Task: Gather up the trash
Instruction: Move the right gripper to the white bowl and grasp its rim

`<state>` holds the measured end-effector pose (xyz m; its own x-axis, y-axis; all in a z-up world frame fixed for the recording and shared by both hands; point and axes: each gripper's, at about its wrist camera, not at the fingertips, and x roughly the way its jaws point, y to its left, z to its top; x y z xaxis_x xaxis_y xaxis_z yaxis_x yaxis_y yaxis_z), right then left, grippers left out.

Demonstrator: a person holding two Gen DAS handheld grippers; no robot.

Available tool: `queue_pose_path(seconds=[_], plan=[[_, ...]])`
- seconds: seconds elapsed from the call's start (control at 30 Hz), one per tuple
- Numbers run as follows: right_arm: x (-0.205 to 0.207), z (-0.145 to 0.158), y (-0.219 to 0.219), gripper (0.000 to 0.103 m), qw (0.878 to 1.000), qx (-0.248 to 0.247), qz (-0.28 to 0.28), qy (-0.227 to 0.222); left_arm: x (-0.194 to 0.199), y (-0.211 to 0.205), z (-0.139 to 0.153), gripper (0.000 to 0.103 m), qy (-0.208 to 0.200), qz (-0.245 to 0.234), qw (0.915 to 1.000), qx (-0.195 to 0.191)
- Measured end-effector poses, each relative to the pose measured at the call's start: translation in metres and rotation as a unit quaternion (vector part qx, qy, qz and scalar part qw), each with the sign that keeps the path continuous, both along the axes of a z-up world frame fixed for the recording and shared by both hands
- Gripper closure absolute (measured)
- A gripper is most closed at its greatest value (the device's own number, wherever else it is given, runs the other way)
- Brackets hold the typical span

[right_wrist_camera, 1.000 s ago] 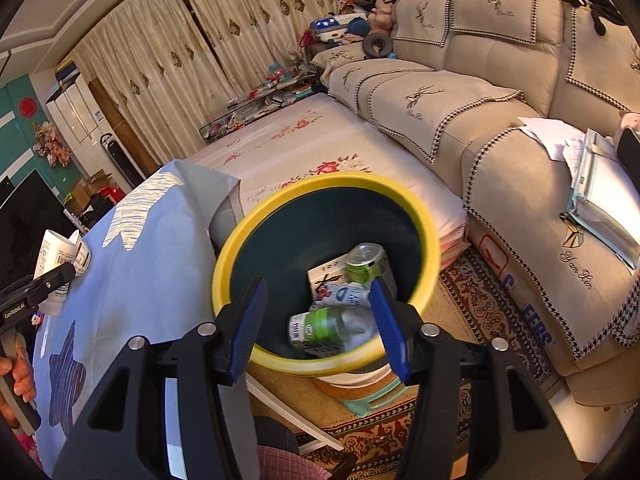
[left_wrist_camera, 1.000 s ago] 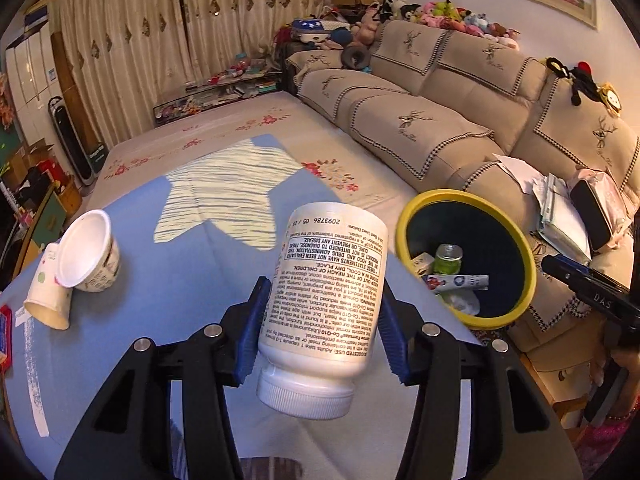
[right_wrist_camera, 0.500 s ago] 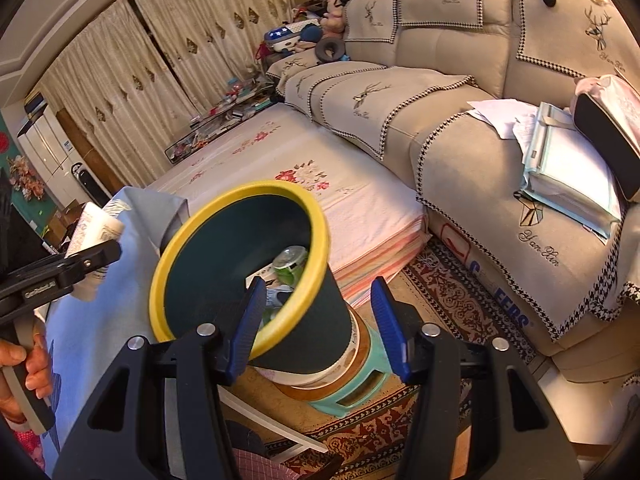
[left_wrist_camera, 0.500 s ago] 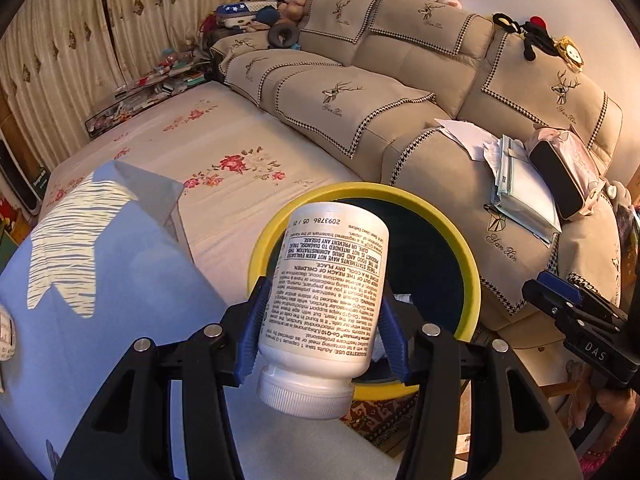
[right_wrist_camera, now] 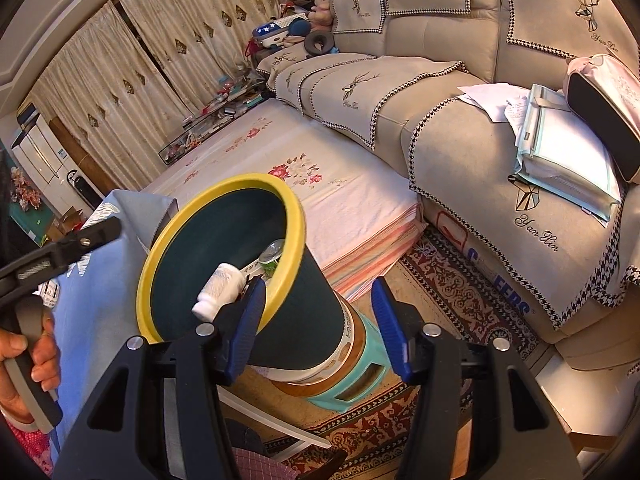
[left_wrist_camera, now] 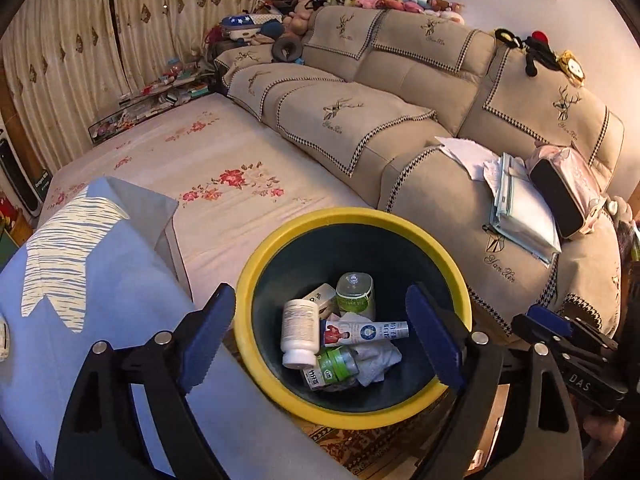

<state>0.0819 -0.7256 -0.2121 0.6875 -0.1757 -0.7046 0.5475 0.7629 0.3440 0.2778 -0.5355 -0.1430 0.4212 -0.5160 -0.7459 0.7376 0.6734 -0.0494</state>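
The yellow-rimmed dark trash bin stands on a stool beside the table. A white pill bottle lies inside it, cap down, among a tube, a green can, a carton and crumpled paper. My left gripper is open and empty, right above the bin's mouth. In the right wrist view the bin shows from the side with the white pill bottle in it. My right gripper is open and empty, beside the bin's outer wall.
The table under a blue cloth lies left of the bin. A floral mattress and a beige sofa with papers and a pink bag stand behind. A teal stool sits on a patterned rug.
My left gripper opened over the bin and the white pill bottle dropped in. My right gripper drew back and to the right of the bin.
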Motion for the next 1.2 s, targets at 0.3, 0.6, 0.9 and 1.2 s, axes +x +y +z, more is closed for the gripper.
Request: queue_pose_path(seconds=[0.3,0.6,0.9,1.2], plan=[[0.029,0.018,0.041,0.05,0.999,-0.017,0.045,0.001,-0.007,0.165,0.042,0.009,-0.019,0.094,0.9909,-0.095],[0.096,0.05,0.118,0.048,0.988,-0.053,0.144,0.003,0.002,0.35,0.035,0.008,-0.081,0.226,0.9683,-0.068],[0.188,0.093,0.229,0.048,0.957,-0.097,0.273,-0.003,0.021,0.475,0.005,0.008,-0.112,0.317,0.9413,-0.031],[0.271,0.114,0.342,0.043,0.919,-0.119,0.376,-0.002,0.028,0.489,-0.015,0.008,-0.059,0.335,0.9376,-0.07]])
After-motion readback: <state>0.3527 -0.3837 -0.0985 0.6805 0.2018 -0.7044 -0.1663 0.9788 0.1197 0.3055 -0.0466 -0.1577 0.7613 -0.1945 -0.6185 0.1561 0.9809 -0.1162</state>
